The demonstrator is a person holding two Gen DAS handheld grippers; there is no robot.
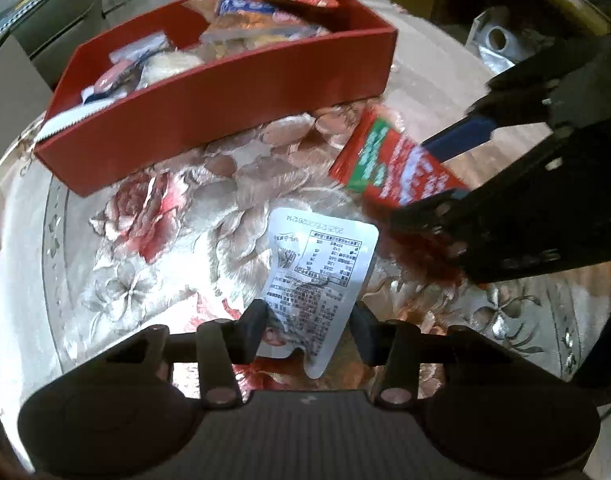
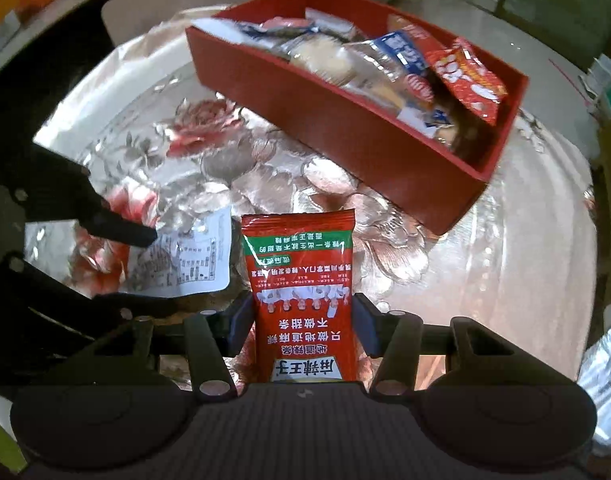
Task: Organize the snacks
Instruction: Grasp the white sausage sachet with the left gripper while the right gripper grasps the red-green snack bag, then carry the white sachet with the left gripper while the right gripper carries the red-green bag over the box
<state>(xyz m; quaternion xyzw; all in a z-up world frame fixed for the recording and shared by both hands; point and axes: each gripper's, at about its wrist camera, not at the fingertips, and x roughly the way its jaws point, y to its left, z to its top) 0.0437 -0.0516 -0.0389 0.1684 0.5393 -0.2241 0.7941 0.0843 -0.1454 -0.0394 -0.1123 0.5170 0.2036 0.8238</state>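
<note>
While both packets lie on the tabletop [image 2: 505,260] short of the red box [image 2: 369,136], each gripper is clamped on one: the left gripper [image 1: 307,330] on the white packet [image 1: 317,280], the right gripper [image 2: 303,328] on the red packet [image 2: 301,292]. Both packets' long axes point toward the box, and the right gripper looks nearer its open end.

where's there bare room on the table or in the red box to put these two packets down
Bare floral tablecloth lies between the red cardboard box and both grippers. The box is crowded with snack packets; its one gap is the dark near-right corner. The left gripper grips a white packet, the right gripper a red packet.
</note>
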